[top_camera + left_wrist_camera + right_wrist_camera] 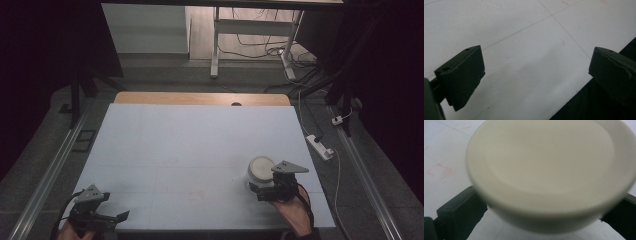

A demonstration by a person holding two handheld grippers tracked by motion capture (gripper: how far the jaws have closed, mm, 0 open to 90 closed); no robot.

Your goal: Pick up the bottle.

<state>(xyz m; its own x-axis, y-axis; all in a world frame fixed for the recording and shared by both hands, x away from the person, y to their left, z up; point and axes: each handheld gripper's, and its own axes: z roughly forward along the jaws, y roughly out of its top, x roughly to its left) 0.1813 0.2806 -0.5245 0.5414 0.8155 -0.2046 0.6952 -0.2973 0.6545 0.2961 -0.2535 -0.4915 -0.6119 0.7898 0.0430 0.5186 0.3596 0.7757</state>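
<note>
**Now: right gripper straddles a white tub near the bench's front right**

Up close, the right gripper point(266, 191) has one black jaw on each side of a white tub point(261, 171), down below its lid. The right gripper view blurs the contact, so whether the jaws press on the tub's wall or merely flank it I cannot tell. A flat, cream-white lid point(549, 162) closes the tub, so whatever is inside is hidden. The tub's base is cut off in that view. From the high view the tub stands on the pale blue bench point(190, 145), just ahead of the hand holding that gripper. Well apart, at the front left corner, the left gripper point(112, 218) hangs over bare bench, jaws spread wide and holding nothing.
</note>
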